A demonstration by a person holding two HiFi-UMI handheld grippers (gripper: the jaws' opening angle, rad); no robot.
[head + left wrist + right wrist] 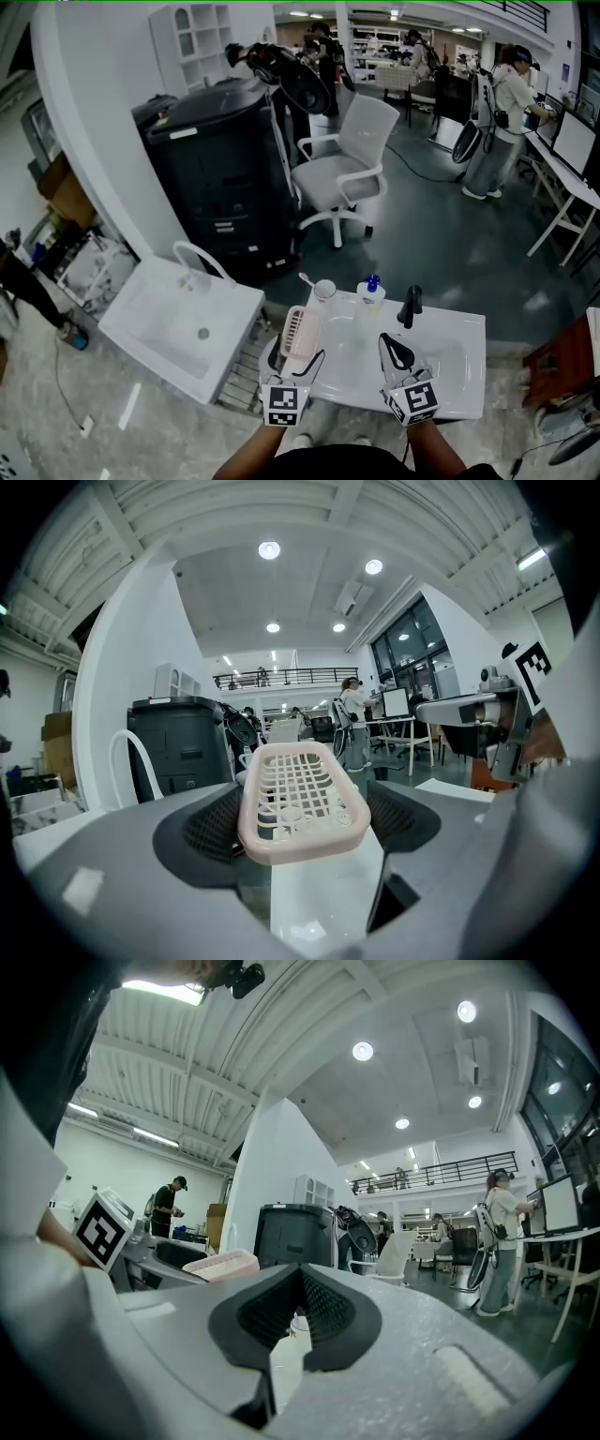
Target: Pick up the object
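While both grippers hang over the white sink (459, 375) at lower centre of the head view, only one carries anything. Left gripper (294, 364): jaws clamped on the pink soap dish (302, 330), one pad on each long side. In the left gripper view the dish (300, 799) fills the frame centre, its grid bottom facing the camera and tilted (contact with the sink rim underneath cannot be judged). In the head view the dish lies over the sink's left edge.

Right gripper (398, 354): over the basin, just right of the dish. Its own view shows the dark pads (323, 1312) pressed together with nothing between them.

Along the far rim of the sink, left to right: cup (324, 290), blue-capped bottle (371, 292), black faucet (410, 306). Second white sink (178, 323) at left; white office chair (347, 169) beyond.
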